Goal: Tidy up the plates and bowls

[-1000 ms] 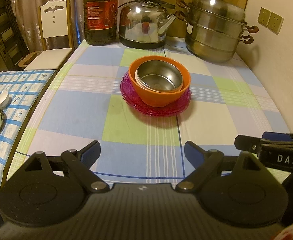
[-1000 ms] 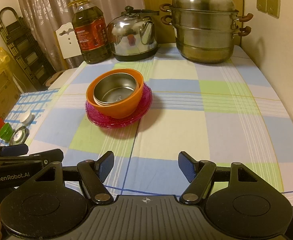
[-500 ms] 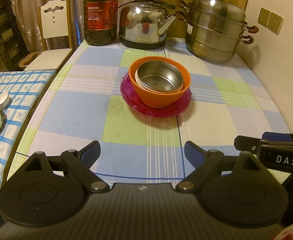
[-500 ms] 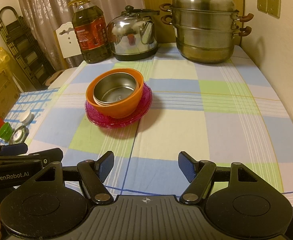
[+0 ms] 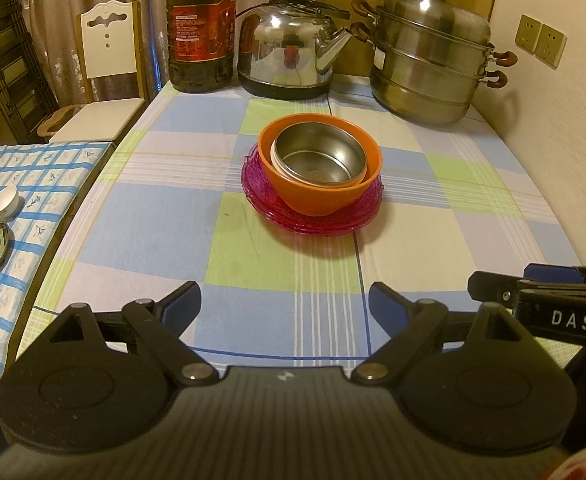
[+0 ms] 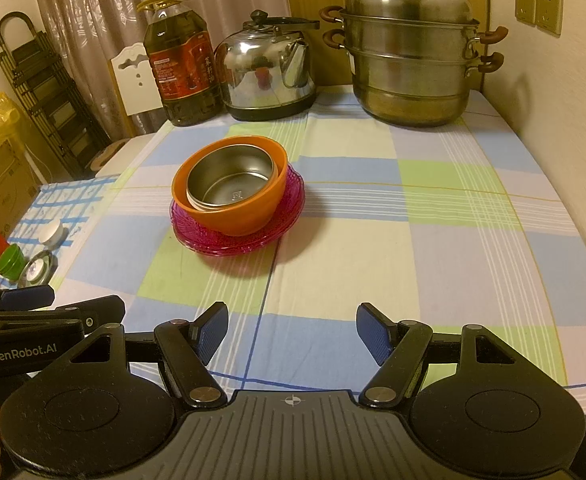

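- The stack sits mid-table, at about twelve o'clock from my left gripper [image 5: 285,304] and eleven o'clock from my right gripper [image 6: 291,334], well apart from both.
- A steel bowl [image 5: 320,156] nests in an orange bowl [image 5: 320,196], which rests on pink plates [image 5: 313,222] lying on the checked tablecloth [image 5: 153,232].
- I judge the steel bowl light, stiff and slippery; its thin rim at the near side, six o'clock, looks like the best place to pinch, one finger inside and one outside.
- The orange bowl looks like plastic, light and tough; its rim would take the same pinch.
- The pink plates look thin, translucent and perhaps brittle, their edges low to the cloth, so I'd expect them to be awkward to get under.
- My left fingers stand wide apart, holding nothing, level and low over the near table edge, pointing at the stack.
- My right fingers are likewise spread and empty, side by side with the left, aimed slightly right of the stack.
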